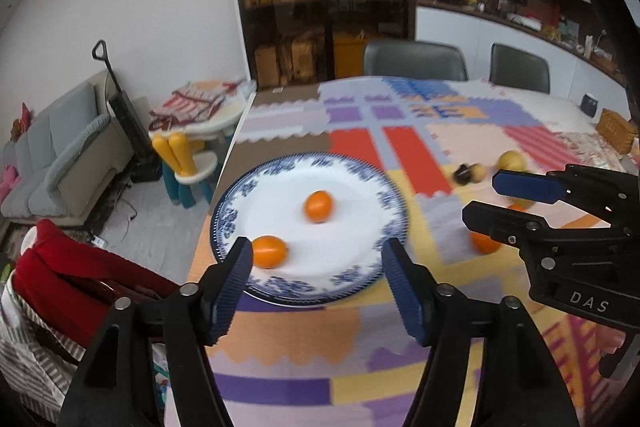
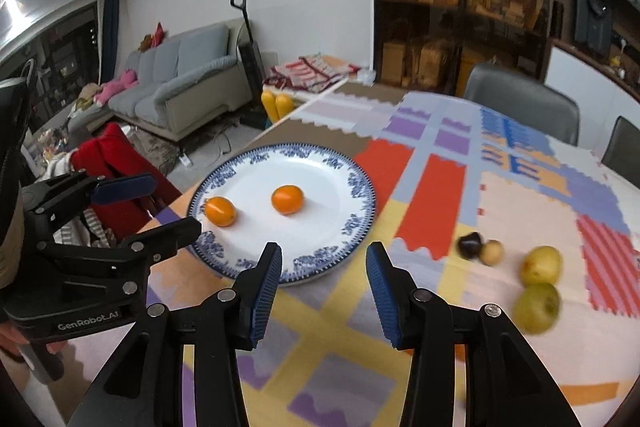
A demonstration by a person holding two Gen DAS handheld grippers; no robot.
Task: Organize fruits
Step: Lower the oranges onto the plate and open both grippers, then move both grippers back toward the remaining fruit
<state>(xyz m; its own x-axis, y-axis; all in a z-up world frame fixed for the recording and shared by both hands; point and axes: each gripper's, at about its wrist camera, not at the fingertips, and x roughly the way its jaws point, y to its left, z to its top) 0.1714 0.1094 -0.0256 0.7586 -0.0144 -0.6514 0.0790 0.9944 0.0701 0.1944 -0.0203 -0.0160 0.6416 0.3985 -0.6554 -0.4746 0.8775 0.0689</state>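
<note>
Glossy glazed ceramic is noted on the plate (image 2: pixel 360 187); ribbed blue rubber-like pads on matt black plastic fingers (image 2: pixel 264 291); patterned cloth over the surface (image 2: pixel 440 167).

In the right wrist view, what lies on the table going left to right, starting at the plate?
plate holding two orange fruits and → dark fruit → small tan fruit → two yellow-green fruits and.

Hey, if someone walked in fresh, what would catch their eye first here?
Probably the blue-patterned plate near the table's corner, holding two orange fruits. Next, the loud patchwork tablecloth, with two yellow-green fruits lying loose to the plate's right.
</note>
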